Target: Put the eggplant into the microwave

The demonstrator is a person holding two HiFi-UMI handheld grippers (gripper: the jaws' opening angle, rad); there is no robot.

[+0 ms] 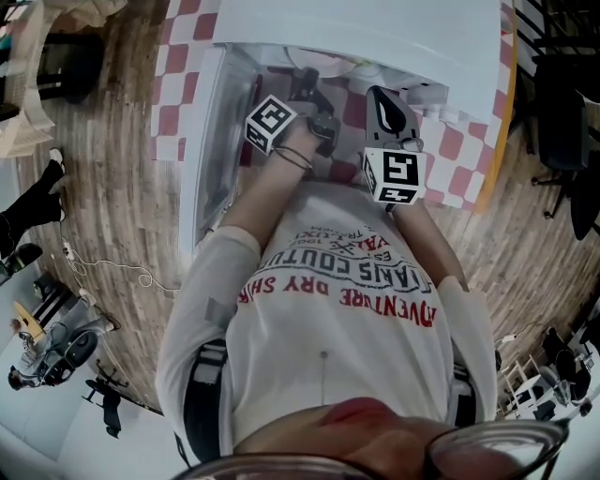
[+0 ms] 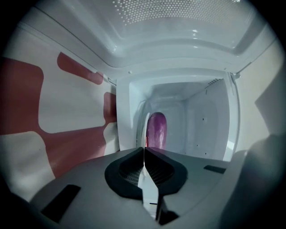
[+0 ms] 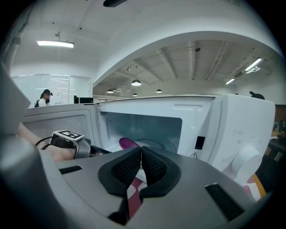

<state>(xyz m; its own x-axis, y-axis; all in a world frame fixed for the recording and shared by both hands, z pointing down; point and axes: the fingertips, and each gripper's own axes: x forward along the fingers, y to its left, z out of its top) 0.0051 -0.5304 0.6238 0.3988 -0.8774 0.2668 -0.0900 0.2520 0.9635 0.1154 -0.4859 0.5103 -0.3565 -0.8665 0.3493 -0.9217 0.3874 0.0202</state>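
Head view: red-white checked cloth (image 1: 178, 84) under white microwave (image 1: 375, 28), wood-plank floor (image 1: 112, 169); left claw (image 2: 144, 152), right claw (image 3: 141, 151) closed, empty.

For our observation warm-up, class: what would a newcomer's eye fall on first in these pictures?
First, the glossy purple eggplant inside the open white microwave, straight ahead of the left claw, which is shut and empty. Next, the red-and-white checked tablecloth under the microwave.
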